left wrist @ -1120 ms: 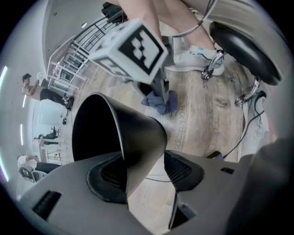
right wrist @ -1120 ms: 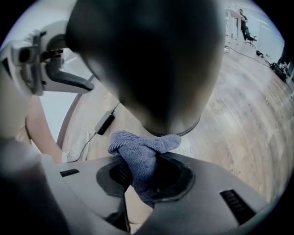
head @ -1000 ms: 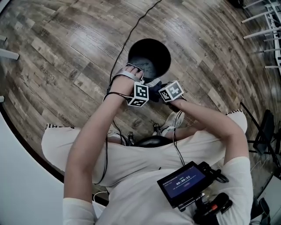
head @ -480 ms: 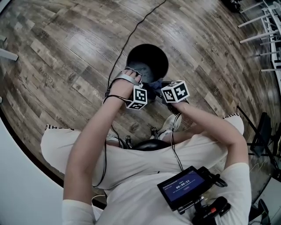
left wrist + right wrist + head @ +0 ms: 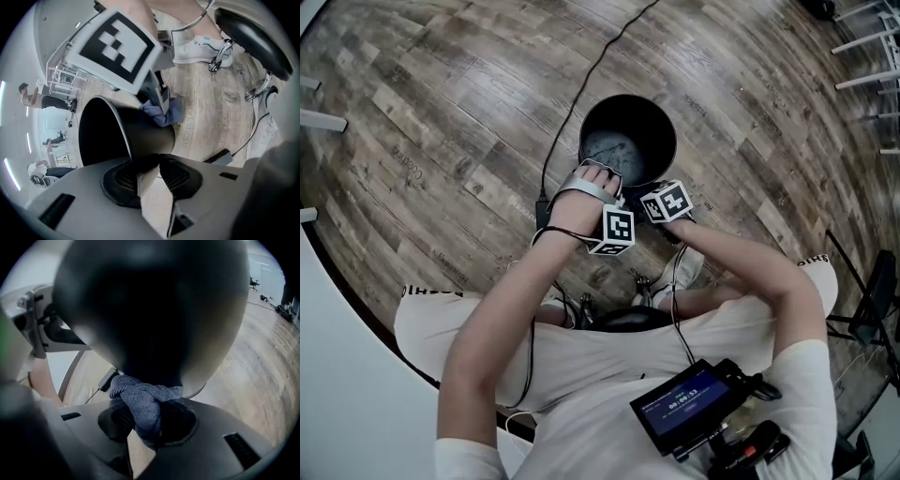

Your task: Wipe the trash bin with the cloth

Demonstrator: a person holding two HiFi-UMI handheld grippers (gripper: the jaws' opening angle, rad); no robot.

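Between the left claw's (image 5: 157, 161) jaws sits the near rim of the black bin (image 5: 136, 133). They've just been closing and look clamped on it, though it's dim in there. Right claw (image 5: 145, 423) pinches the blue cloth (image 5: 140, 401) tight, bunched against the bin's outer wall just ahead.
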